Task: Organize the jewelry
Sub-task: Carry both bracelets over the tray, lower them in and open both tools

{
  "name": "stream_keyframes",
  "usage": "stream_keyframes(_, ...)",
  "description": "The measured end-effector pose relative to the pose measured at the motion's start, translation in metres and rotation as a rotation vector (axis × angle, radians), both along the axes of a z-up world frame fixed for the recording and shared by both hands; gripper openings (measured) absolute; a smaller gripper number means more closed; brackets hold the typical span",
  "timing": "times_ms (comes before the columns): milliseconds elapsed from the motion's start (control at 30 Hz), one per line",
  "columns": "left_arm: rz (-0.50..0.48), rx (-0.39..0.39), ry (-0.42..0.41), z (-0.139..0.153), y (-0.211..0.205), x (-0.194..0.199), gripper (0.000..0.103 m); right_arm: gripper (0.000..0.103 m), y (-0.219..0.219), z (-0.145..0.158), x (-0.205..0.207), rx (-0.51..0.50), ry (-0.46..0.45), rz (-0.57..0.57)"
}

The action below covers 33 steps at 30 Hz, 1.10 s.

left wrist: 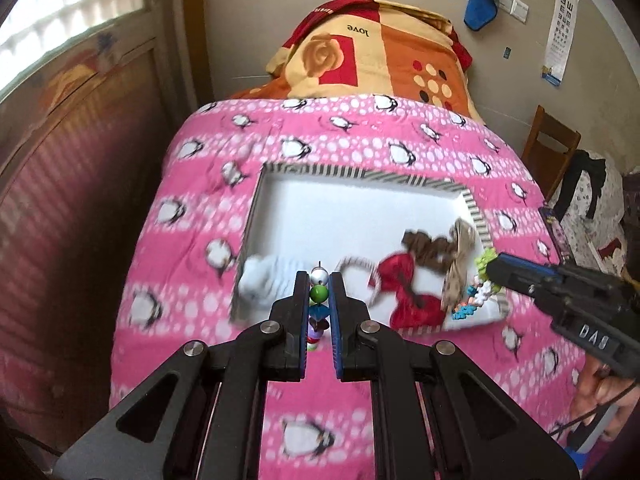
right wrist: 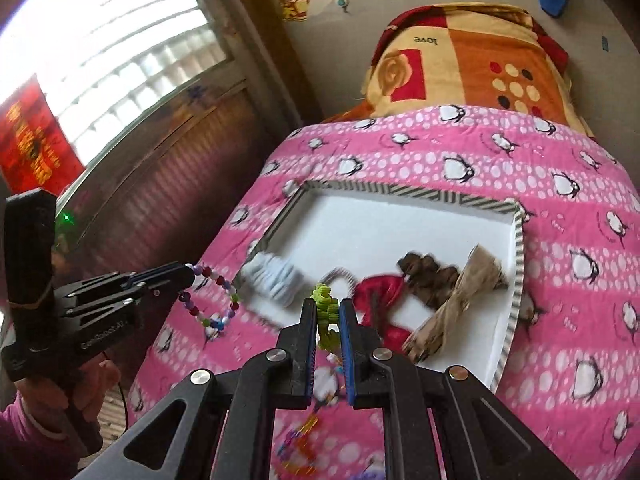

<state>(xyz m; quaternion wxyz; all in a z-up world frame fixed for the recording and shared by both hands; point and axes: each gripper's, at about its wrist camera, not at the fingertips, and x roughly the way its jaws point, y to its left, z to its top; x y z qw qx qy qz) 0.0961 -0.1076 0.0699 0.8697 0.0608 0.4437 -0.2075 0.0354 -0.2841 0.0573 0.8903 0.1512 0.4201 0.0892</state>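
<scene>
In the left wrist view my left gripper (left wrist: 319, 276) is shut on a string of round beads (left wrist: 319, 293), silver and green ones showing between its fingers. My right gripper (left wrist: 491, 268) comes in from the right, shut on a flower-bead bracelet (left wrist: 483, 291) of green, white and blue. The right wrist view shows the right gripper (right wrist: 328, 304) clamping the green flowers of that bracelet (right wrist: 325, 294), the rest hanging below. At the left there, the left gripper (right wrist: 190, 271) holds its bead loop (right wrist: 231, 300) dangling. Both hover at the near edge of a white tray (left wrist: 360, 174) (right wrist: 400, 190) with a striped rim.
The tray lies on a pink penguin quilt (left wrist: 360, 128) and holds a white scrunchie (left wrist: 262, 280), a red bow (left wrist: 404, 284), a brown hair piece (left wrist: 428, 246) and a beige bow (left wrist: 460, 264). A folded orange blanket (left wrist: 380, 52) lies behind, a wooden chair (left wrist: 548, 148) stands right.
</scene>
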Motion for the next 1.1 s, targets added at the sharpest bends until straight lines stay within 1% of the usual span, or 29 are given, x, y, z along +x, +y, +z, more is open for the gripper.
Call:
stream_keyframes(200, -0.001, 0.003, 0.027, -0.005, -0.038, 0.044, 0.008, 0.010, -0.023, -0.010, 0.040, 0.010, 0.007, -0.020)
stream_keyframes(400, 0.008, 0.004, 0.064, -0.025, -0.067, 0.086, 0.008, 0.010, -0.043, -0.022, 0.078, 0.017, 0.032, -0.034)
stream_keyframes(500, 0.041, 0.010, 0.098, -0.041, -0.068, 0.107, 0.008, 0.010, -0.048, -0.032, 0.098, 0.024, 0.050, -0.032)
stream_keyframes(667, 0.127, 0.047, 0.167, -0.076, -0.049, 0.138, 0.008, 0.010, -0.048, -0.051, 0.134, 0.061, 0.077, -0.018)
stream_keyframes(767, 0.160, 0.065, 0.199, -0.093, -0.040, 0.147, 0.008, 0.010, -0.040, -0.064, 0.154, 0.083, 0.107, 0.009)
stream_keyframes(833, 0.168, 0.069, 0.208, -0.098, -0.037, 0.147, 0.008, 0.010, -0.034, -0.077, 0.166, 0.076, 0.137, 0.022)
stream_keyframes(1000, 0.169, 0.106, 0.195, -0.105, -0.035, 0.139, 0.008, 0.011, -0.025, -0.103, 0.180, 0.124, 0.218, 0.052)
stream_keyframes(1033, 0.170, 0.110, 0.191, -0.104, -0.035, 0.138, 0.008, 0.012, -0.023, -0.107, 0.180, 0.116, 0.237, 0.057)
stream_keyframes(1100, 0.176, 0.127, 0.174, -0.102, -0.035, 0.133, 0.012, 0.022, -0.023, -0.109, 0.177, 0.105, 0.238, 0.050)
